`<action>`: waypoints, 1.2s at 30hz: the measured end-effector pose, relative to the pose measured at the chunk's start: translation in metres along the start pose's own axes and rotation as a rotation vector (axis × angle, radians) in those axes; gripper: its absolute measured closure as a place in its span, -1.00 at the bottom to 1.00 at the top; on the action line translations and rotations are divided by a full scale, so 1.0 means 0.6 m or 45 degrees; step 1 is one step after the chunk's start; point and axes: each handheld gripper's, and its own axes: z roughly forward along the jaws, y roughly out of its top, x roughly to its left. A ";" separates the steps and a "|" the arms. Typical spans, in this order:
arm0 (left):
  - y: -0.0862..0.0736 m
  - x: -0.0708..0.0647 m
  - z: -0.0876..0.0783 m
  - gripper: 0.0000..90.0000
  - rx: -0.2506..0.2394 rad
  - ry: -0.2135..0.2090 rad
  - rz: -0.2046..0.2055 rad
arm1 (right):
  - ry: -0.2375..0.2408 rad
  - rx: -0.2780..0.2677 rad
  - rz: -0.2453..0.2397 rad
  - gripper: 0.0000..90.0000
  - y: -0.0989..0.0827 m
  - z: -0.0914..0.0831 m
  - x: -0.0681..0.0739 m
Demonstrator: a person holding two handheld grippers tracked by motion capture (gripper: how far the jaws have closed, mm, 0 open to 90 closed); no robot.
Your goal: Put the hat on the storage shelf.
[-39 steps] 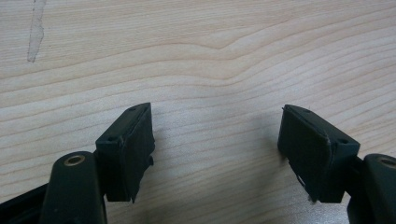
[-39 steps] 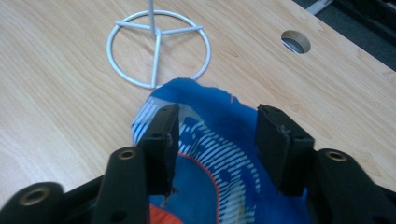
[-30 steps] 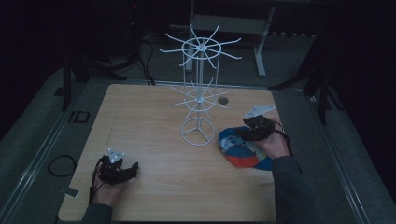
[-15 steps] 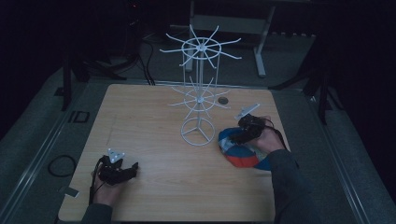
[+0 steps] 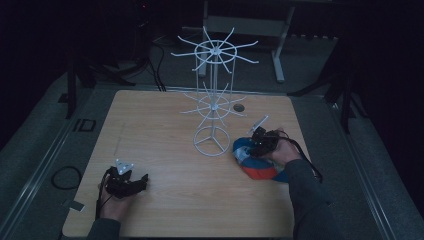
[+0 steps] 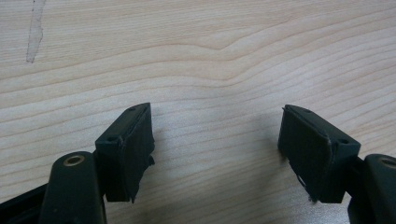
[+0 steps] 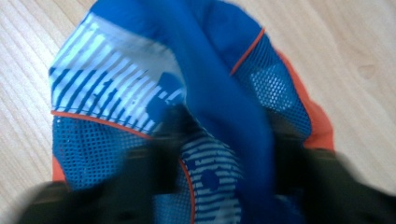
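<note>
Hardly any legible text in these views.

On the dark grey floor mat just left of the light wooden table (image 5: 165,125), 2 pale characters resembling "ID" (image 5: 84,124) stood in the high view, though too small to be sure of. The blue, white and orange mesh cloth (image 7: 187,107) carried a white striped print with blue blotches in the right gripper view; it was blurred, and no letters or brand could be made out on it. The bare wood grain in the left gripper view carried no writing, and the white wire rack (image 5: 214,100) bore no label that could be read.
</note>
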 end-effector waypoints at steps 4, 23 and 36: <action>0.000 0.000 0.000 -0.40 0.001 -0.001 0.001 | 0.048 0.004 0.017 0.97 -0.001 0.002 0.000; 0.000 0.000 -0.001 -0.40 0.004 -0.005 0.005 | 0.146 -0.370 0.074 0.98 -0.044 -0.092 -0.003; 0.000 -0.001 -0.001 -0.40 0.005 -0.005 0.001 | 0.180 -0.525 0.114 0.98 -0.069 -0.135 -0.010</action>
